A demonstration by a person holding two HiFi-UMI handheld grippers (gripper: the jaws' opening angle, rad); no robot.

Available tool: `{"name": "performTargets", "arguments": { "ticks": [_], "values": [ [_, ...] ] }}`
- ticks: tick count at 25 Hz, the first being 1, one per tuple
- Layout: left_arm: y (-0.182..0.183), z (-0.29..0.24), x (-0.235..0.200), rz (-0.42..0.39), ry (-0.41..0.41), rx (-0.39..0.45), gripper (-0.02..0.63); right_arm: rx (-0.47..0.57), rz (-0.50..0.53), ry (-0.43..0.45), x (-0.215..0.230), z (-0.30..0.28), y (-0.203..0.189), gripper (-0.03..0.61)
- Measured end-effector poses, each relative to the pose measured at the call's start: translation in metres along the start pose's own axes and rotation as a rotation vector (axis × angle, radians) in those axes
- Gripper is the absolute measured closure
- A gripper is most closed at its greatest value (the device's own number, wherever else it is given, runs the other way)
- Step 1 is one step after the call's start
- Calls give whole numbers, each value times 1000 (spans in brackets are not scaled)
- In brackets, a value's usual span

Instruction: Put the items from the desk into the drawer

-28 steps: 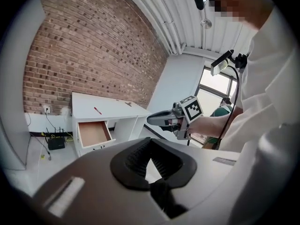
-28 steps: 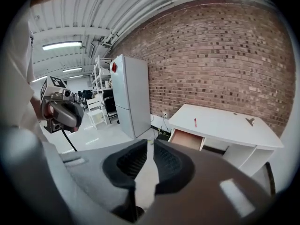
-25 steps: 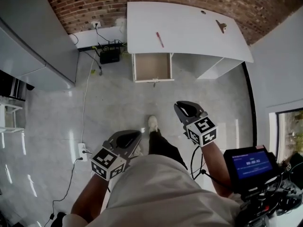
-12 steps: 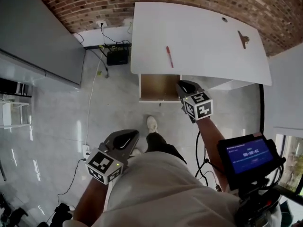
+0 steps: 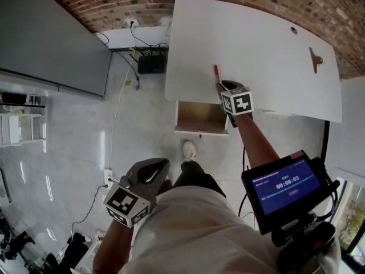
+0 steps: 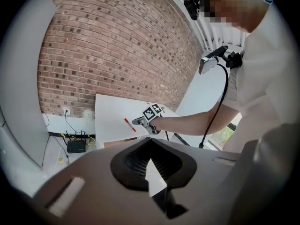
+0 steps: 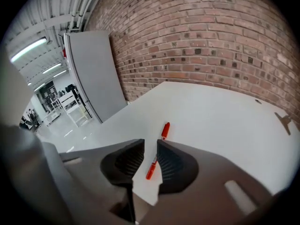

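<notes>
A red marker (image 5: 216, 72) lies on the white desk (image 5: 256, 50) near its front edge, above the open wooden drawer (image 5: 201, 119). My right gripper (image 5: 223, 85) hovers just short of the marker with its jaws a narrow gap apart. In the right gripper view the marker (image 7: 157, 150) shows through that gap, lying flat on the desk (image 7: 211, 121). My left gripper (image 5: 151, 170) hangs low beside the person's body, jaw tips touching and nothing held. From the left gripper view the marker (image 6: 130, 124) and the right gripper (image 6: 139, 121) are far ahead.
A small brown object (image 5: 315, 59) lies at the desk's far right, with a small dark dot (image 5: 293, 31) behind it. A black router (image 5: 151, 65) and cables sit on the floor by the brick wall. A grey cabinet (image 5: 51, 39) stands at left. A screen (image 5: 285, 184) hangs at the person's chest.
The person has stepped up to the desk. My right gripper has moved forward from above the floor, over the drawer, to the marker. The left gripper stayed by the body.
</notes>
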State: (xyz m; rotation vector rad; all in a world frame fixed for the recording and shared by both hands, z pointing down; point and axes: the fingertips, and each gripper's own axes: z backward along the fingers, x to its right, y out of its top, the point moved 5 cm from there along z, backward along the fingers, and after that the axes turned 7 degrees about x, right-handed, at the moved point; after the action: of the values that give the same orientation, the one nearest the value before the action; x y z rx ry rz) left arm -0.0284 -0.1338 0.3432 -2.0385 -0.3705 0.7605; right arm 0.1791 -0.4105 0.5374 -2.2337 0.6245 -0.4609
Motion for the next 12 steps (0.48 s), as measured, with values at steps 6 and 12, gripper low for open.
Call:
{"name": "performTargets", "arguments": {
  "ticks": [6,12],
  "values": [
    [3,-6,-12,25,25,-8,606,-59,-30,-42,26,-40,6,492],
    [-6,1,-23,41,36,-12,606,-124,-10,-64,30,-60,0,492]
  ]
}}
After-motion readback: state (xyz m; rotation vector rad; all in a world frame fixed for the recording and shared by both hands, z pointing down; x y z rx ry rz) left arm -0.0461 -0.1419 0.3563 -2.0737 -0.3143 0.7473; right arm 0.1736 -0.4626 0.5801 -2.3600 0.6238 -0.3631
